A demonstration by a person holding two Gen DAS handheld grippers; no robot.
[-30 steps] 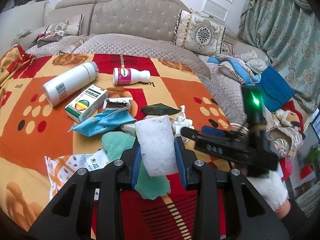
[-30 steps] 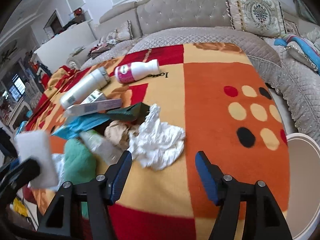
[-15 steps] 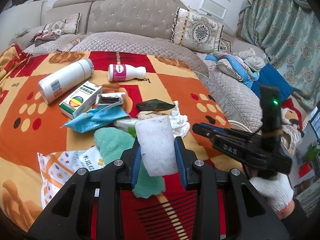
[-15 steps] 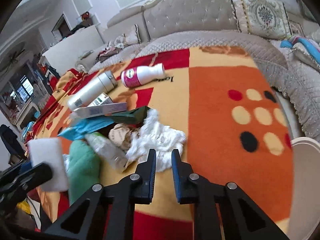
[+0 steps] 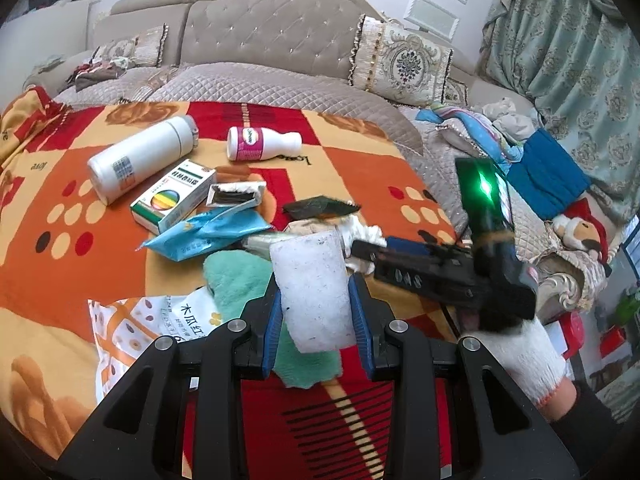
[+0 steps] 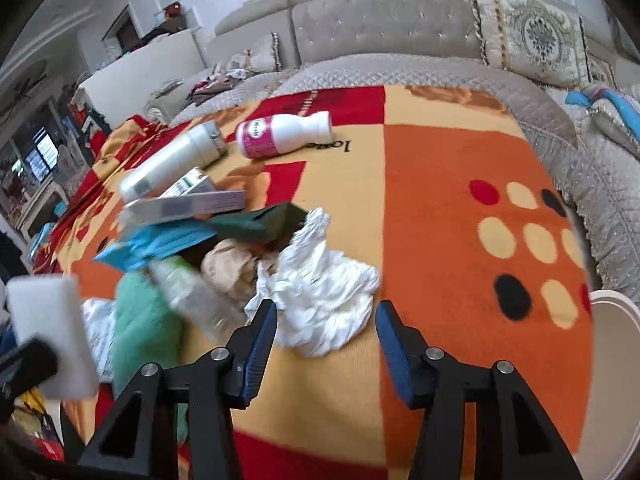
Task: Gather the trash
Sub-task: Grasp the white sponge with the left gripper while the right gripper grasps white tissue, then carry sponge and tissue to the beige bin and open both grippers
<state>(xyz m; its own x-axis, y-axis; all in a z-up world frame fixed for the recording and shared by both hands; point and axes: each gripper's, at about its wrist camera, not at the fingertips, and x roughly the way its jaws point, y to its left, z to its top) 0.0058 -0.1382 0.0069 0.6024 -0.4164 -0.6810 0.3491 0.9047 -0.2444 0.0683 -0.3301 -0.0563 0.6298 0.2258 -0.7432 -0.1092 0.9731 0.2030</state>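
Bare blanket point(image 6: 460, 264) right of the crumpled tissue point(image 6: 320, 292); clutter of wrappers point(image 6: 160, 240) crowding its left.

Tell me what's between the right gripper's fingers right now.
The crumpled white tissue lies between the open right gripper fingers, which have just been opening, seen in the right wrist view.

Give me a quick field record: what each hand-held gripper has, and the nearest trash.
left hand-held gripper: shut on white foam block
right hand-held gripper: open, jaws just opened, nothing gripped
nearest trash: crumpled white tissue, lying partly between the right jaws
surface: orange patterned blanket
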